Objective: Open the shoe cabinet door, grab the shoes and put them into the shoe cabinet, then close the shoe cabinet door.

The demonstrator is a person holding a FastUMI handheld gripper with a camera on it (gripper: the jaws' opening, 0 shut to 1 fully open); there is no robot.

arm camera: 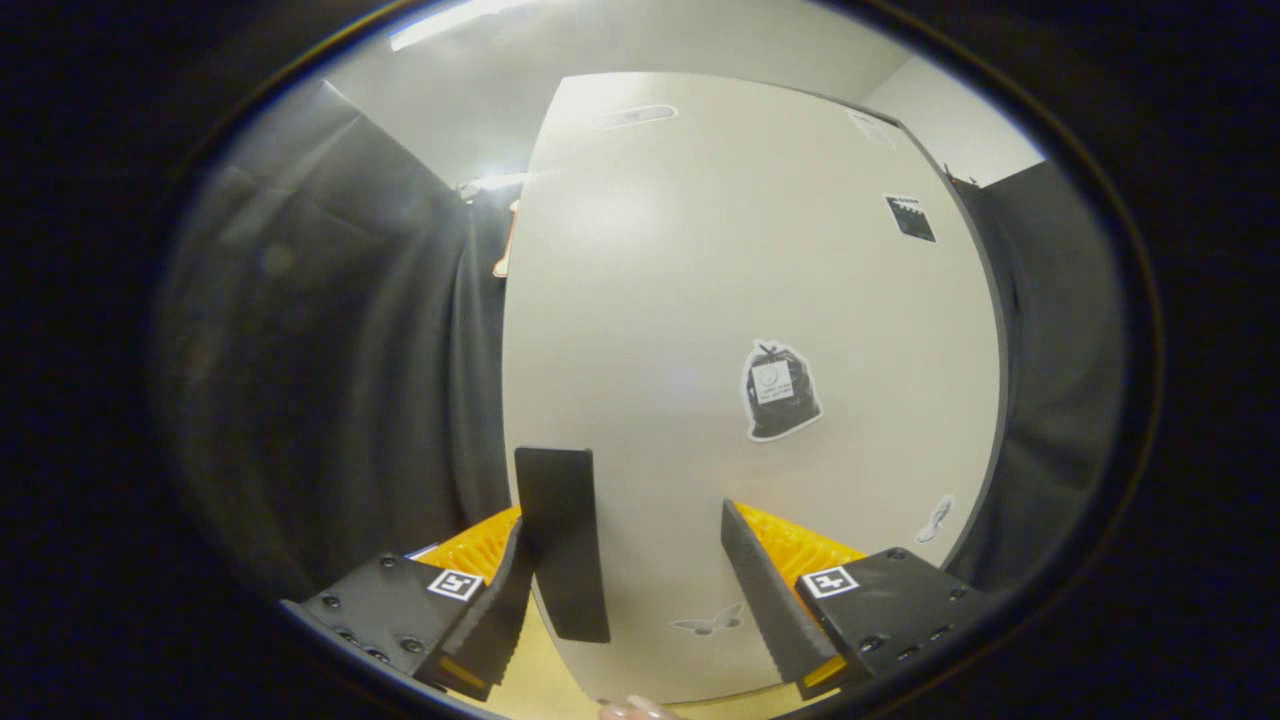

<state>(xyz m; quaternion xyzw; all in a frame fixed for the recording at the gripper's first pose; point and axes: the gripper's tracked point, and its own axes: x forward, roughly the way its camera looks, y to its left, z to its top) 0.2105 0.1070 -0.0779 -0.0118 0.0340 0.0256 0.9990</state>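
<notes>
1. The shoe cabinet door (700, 300) stands just ahead of the hand-held gripper (640, 580), a broad pale panel that takes up most of what lies in front of the fingers.
2. A dark flat handle (563, 540) sits low on the door near its left edge, right beside the left finger (495, 610); whether that finger touches it cannot be told.
3. The fingers stand apart and hold nothing; the right finger (775, 590) lies before bare door panel, with the handle well left of it.
4. By its look the door is a stiff, smooth board, likely light on its hinges and slippery to push flat-on, so the handle is judged the best place to take hold, pinched across its thin sides.
5. Several stickers mark the panel: a dark bag-shaped sticker (780, 390) right of centre, a small square sticker (910, 218) higher up, and a pale butterfly sticker (708, 622) between the fingers.
6. Black cloth (350, 380) hangs on both sides of the cabinet, with a pale wall and a ceiling light (450, 20) above.
7. A fingertip (635, 708) shows at the door's lower edge.
</notes>
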